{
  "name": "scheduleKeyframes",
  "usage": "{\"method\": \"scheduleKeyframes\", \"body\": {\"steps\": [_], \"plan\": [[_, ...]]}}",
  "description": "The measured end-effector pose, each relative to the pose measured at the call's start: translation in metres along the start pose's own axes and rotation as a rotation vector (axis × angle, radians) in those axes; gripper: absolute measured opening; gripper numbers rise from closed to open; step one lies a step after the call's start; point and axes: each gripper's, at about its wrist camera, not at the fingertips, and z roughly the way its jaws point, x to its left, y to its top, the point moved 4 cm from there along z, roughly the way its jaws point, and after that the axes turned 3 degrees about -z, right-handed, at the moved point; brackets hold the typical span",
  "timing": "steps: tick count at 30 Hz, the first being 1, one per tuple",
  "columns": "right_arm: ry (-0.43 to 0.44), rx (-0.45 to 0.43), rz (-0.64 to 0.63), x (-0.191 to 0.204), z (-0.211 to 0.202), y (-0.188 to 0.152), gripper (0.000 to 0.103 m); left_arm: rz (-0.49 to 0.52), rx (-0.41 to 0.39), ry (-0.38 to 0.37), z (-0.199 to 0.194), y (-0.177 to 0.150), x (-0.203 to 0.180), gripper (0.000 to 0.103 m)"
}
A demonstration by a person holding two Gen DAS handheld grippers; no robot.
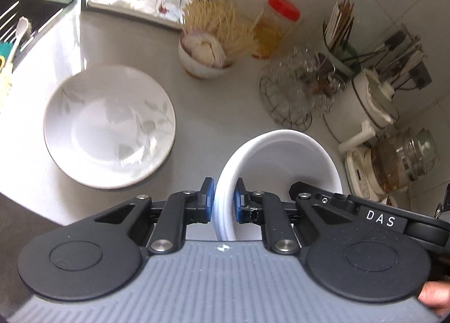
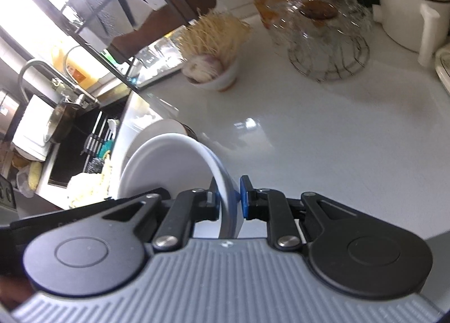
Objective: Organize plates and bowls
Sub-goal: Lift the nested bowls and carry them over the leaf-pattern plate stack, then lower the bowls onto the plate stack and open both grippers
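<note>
The pale tabletop [image 1: 225, 103] carries a leaf-patterned plate [image 1: 109, 126], a small garlic bowl [image 1: 206, 61], a red-lidded jar [image 1: 277, 27] and a wire basket [image 1: 289, 98].

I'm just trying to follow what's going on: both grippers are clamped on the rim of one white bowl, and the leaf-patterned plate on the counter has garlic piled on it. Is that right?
Not quite. The leaf-patterned plate is empty; the garlic sits in a small bowl farther back, as the left wrist view shows. The rest holds: the left gripper and right gripper both clamp the white bowl by its rim.
</note>
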Motion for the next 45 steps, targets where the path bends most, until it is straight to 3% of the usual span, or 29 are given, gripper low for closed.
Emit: {"method": "scheduleKeyframes", "body": {"steps": [11, 15, 18, 25, 32, 45], "plan": [[-0.019, 0.004, -0.009, 0.061, 0.033, 0.034, 0.018, -0.011, 0.015, -0.016, -0.013, 0.060, 0.046, 0.017], [-0.042, -0.006, -0.013, 0.083, 0.062, 0.033, 0.019, 0.020, 0.030, -0.033, -0.002, 0.077, 0.081, 0.017], [-0.077, 0.004, 0.026, 0.096, 0.085, 0.030, 0.019, 0.002, 0.084, -0.041, 0.012, 0.088, 0.110, 0.017], [-0.066, 0.024, 0.105, 0.106, 0.130, 0.016, 0.019, 0.082, 0.103, -0.027, 0.036, 0.109, 0.153, 0.018], [-0.112, 0.024, 0.124, 0.112, 0.152, 0.005, 0.019, 0.113, 0.156, -0.028, 0.056, 0.108, 0.177, 0.018], [-0.167, 0.010, 0.122, 0.111, 0.173, 0.006, 0.019, 0.153, 0.219, -0.048, 0.081, 0.110, 0.185, 0.018]]}}
